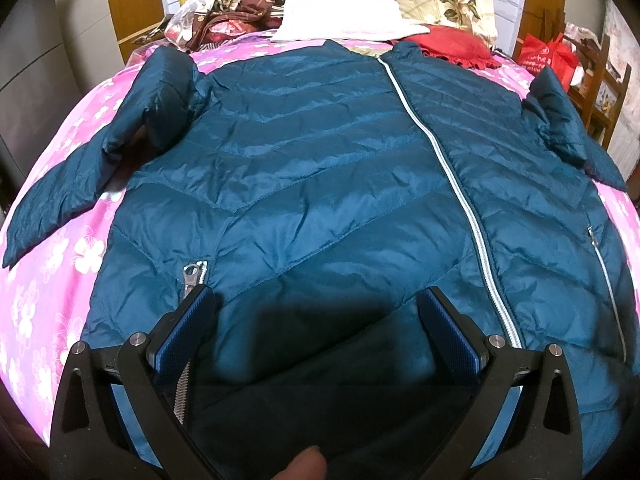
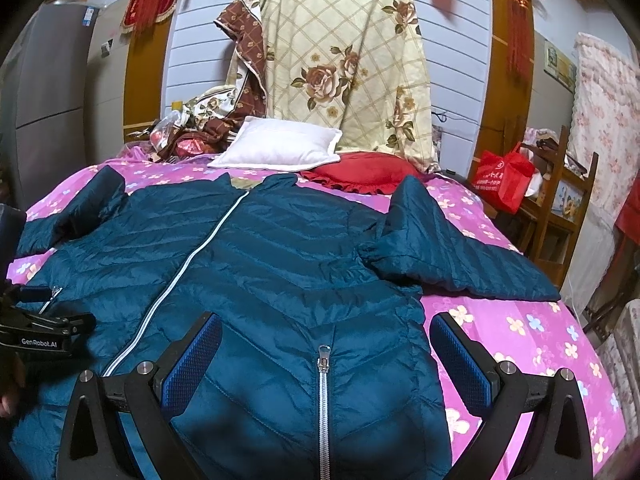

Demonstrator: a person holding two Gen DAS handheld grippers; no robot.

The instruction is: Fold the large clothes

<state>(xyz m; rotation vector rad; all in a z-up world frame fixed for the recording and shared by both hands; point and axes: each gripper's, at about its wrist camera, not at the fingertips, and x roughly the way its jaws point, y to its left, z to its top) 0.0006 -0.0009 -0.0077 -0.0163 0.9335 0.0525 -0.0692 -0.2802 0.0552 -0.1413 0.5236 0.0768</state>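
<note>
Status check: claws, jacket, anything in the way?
Both claws, left and right, open, holding nothing. Teal jacket flat on bed, zipped, sleeves out. White pillow and red cushion beyond collar, clear.

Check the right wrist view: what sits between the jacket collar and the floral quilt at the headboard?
A white pillow and a red cushion lie between the jacket's collar and the floral quilt, on the pink bedsheet. The right wrist view shows it best.
</note>
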